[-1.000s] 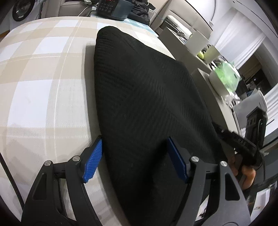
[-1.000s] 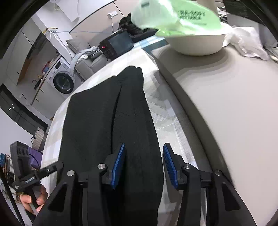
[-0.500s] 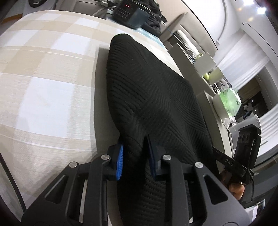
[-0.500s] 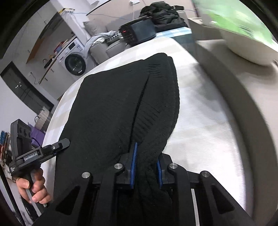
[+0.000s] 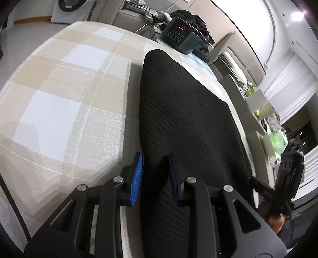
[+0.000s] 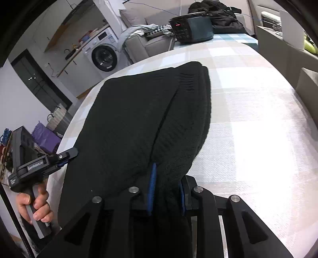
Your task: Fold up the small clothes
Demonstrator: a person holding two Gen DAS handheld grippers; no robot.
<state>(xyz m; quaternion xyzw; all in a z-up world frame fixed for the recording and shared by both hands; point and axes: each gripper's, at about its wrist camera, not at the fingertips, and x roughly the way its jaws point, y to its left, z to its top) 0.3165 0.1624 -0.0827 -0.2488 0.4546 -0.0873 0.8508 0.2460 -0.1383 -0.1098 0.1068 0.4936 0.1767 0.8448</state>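
A black ribbed knit garment [image 5: 184, 119] lies lengthwise on the checked tablecloth [image 5: 65, 95], its near end lifted. My left gripper [image 5: 155, 174] is shut on the garment's near left corner, blue pads pinching the cloth. In the right wrist view the garment [image 6: 143, 119] shows a fold line down its middle. My right gripper [image 6: 167, 190] is shut on its near right corner. The left gripper's handle [image 6: 37, 168] shows there at the left, and the right gripper's handle [image 5: 286, 182] shows in the left wrist view.
A black appliance with a keypad [image 5: 178, 37] stands at the table's far end, with dark clothes [image 6: 220, 17] piled behind it. A grey counter [image 5: 256, 123] with boxes runs along the right. A washing machine [image 6: 103, 57] stands beyond the table.
Both grippers closed on the garment's near edge, having been open a second ago, and have lifted it and drawn it back. More of the tablecloth shows around the garment.
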